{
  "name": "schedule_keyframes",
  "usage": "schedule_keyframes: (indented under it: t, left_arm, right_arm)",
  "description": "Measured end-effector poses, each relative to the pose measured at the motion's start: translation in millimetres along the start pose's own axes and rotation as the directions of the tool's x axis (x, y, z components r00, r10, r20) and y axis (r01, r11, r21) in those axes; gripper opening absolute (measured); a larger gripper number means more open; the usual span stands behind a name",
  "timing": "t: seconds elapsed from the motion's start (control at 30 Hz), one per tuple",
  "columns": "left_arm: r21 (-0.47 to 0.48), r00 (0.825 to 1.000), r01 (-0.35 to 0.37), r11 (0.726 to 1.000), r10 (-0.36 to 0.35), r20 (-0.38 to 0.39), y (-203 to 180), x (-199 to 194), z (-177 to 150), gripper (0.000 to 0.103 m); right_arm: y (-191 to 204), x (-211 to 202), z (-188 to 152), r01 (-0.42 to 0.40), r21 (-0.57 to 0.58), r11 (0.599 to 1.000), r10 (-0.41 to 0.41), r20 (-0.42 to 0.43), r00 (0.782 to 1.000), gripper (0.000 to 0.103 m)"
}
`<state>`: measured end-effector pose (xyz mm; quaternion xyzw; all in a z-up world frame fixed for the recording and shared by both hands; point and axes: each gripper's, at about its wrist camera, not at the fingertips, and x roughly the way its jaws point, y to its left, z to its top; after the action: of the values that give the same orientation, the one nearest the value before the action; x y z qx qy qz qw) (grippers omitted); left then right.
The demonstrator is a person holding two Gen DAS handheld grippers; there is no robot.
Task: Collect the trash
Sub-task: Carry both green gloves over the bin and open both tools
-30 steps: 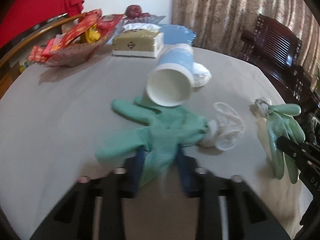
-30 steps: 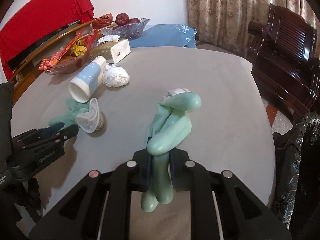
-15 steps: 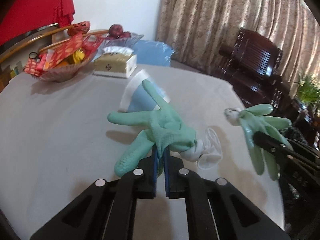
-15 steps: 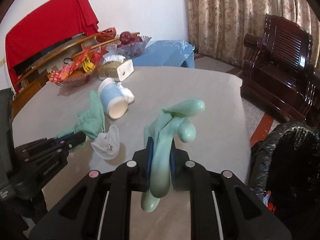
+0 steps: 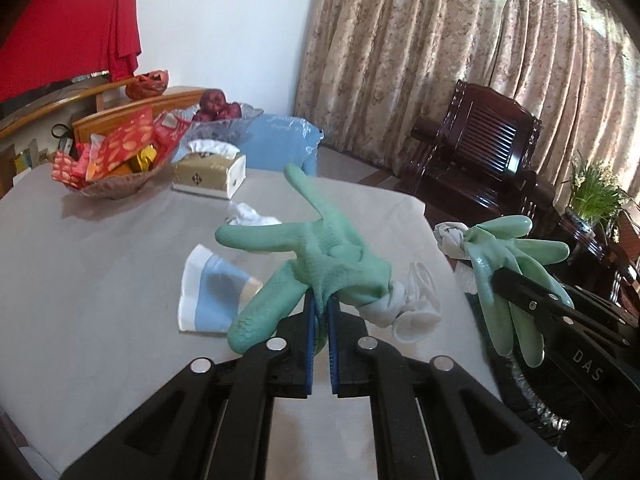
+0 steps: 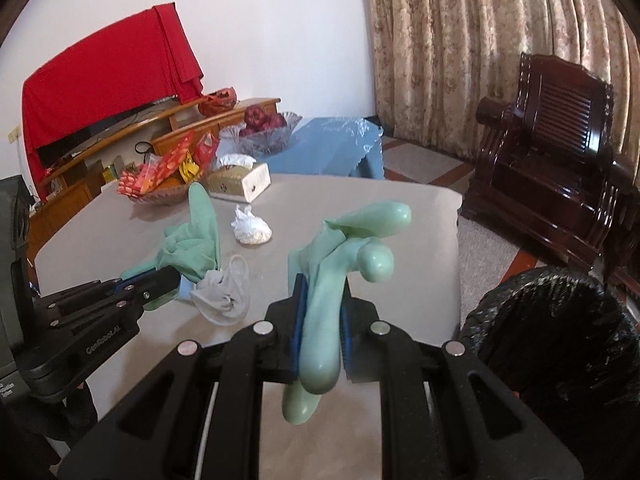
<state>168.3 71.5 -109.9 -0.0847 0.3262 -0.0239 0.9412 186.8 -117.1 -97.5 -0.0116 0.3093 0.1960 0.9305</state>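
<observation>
My left gripper [image 5: 320,312] is shut on a green rubber glove [image 5: 328,252] with a white cuff, held above the grey table [image 5: 100,280]. It also shows in the right wrist view [image 6: 192,248]. My right gripper [image 6: 320,312] is shut on a second green glove [image 6: 340,264], held up over the table's right side; it also shows in the left wrist view [image 5: 508,264]. A blue and white paper cup [image 5: 212,296] lies on its side on the table. A crumpled white tissue [image 6: 250,228] lies beyond it. A black trash bag [image 6: 560,332] stands open off the table's right edge.
A tissue box [image 5: 208,172], a basket of red snack packets [image 5: 116,160] and a glass bowl of apples [image 5: 220,116] stand at the table's far end. A dark wooden chair [image 5: 476,152] and a potted plant [image 5: 592,196] stand to the right, by the curtain.
Both gloves have been lifted off the table and carried right toward the trash bag. The paper cup has rolled over and now lies with its base toward me.
</observation>
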Motion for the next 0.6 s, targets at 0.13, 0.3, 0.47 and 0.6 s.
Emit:
schedule_keyframes:
  t: [0.13, 0.3, 0.47, 0.6]
  left_arm:
    - [0.003, 1.0, 0.003, 1.0, -0.003, 0.024, -6.3, -10.7, 4.3, 0.006]
    - [0.008, 0.999, 0.007, 1.0, -0.007, 0.044, -11.0, -20.5, 8.0, 0.006]
    - [0.023, 0.998, 0.015, 1.0, -0.016, 0.059, -19.7, -30.5, 11.1, 0.006]
    - [0.034, 0.997, 0.025, 0.999, -0.027, 0.073, -26.9, -37.8, 14.3, 0.006]
  right_arm:
    - [-2.3, -13.9, 3.2, 0.003, 0.002, 1.0, -0.003, 0.021, 1.0, 0.014]
    - [-3.7, -26.8, 4.8, 0.006, 0.007, 1.0, -0.006, 0.039, 0.999, 0.014]
    - [-4.8, -41.8, 6.7, 0.011, 0.002, 1.0, -0.011, 0.06, 0.998, 0.014]
    - [-8.8, -54.6, 8.2, 0.017, 0.002, 1.0, -0.017, 0.078, 0.997, 0.014]
